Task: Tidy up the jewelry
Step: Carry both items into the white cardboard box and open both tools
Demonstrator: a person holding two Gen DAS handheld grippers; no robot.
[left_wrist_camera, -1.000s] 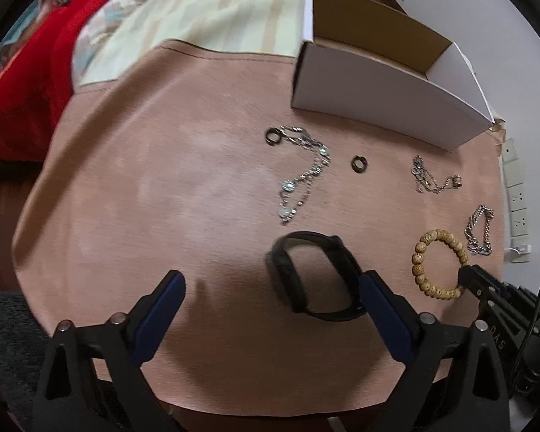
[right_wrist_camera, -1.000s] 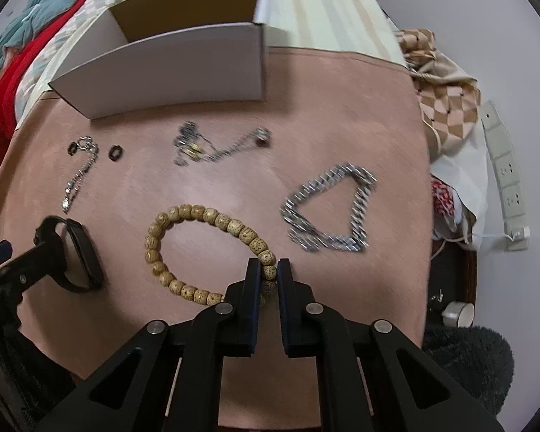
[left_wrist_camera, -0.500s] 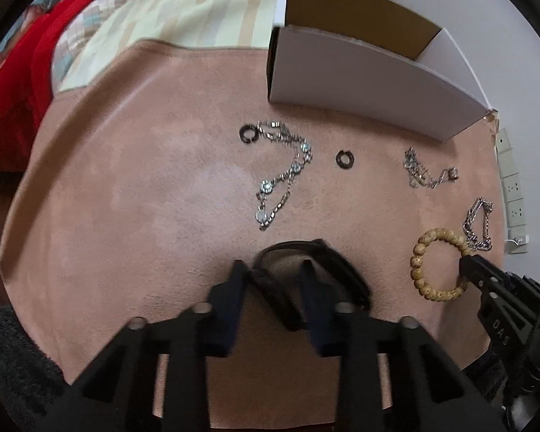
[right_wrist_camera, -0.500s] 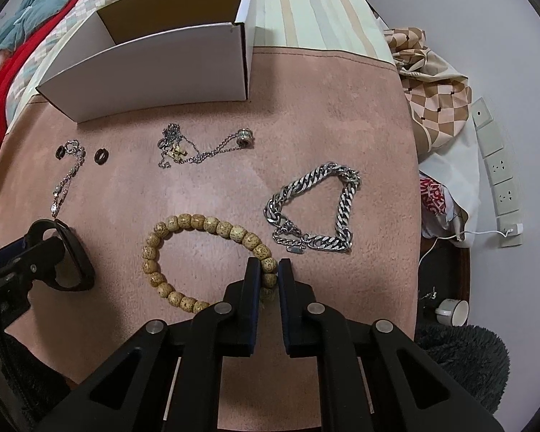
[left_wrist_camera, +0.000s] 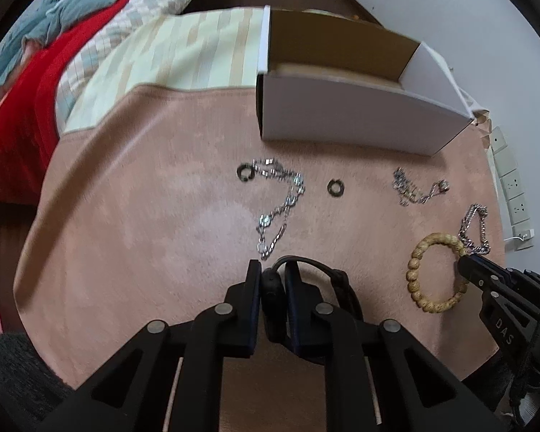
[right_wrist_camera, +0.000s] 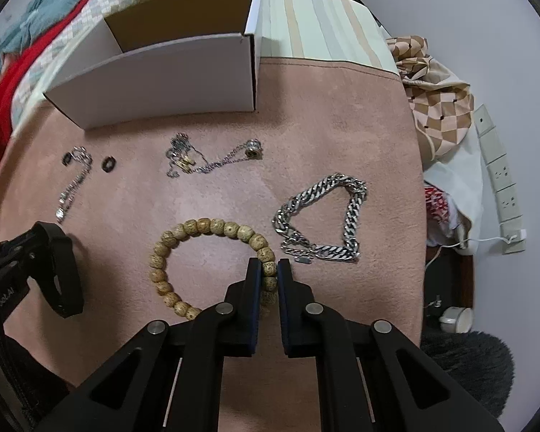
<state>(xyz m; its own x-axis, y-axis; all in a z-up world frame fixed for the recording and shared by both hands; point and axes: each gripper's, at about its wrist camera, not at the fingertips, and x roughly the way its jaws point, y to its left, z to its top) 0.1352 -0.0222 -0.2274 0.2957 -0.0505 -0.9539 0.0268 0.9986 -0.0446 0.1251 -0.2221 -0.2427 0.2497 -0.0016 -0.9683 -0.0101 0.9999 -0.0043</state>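
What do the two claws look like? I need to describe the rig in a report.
Both the left claw and the right claw are matte black plastic with dark blue pads, silver round bolts and angular cut-out arms. White "DAS" lettering and a black cable show on the right one.

Plenty of bare pink cloth (left_wrist_camera: 154,216) off to the left, but toward the white box (left_wrist_camera: 345,115) you'd have to clear the crystal chain (left_wrist_camera: 280,205), small ring (left_wrist_camera: 336,188), thin necklace (right_wrist_camera: 205,158) and chunky silver chain (right_wrist_camera: 324,216).
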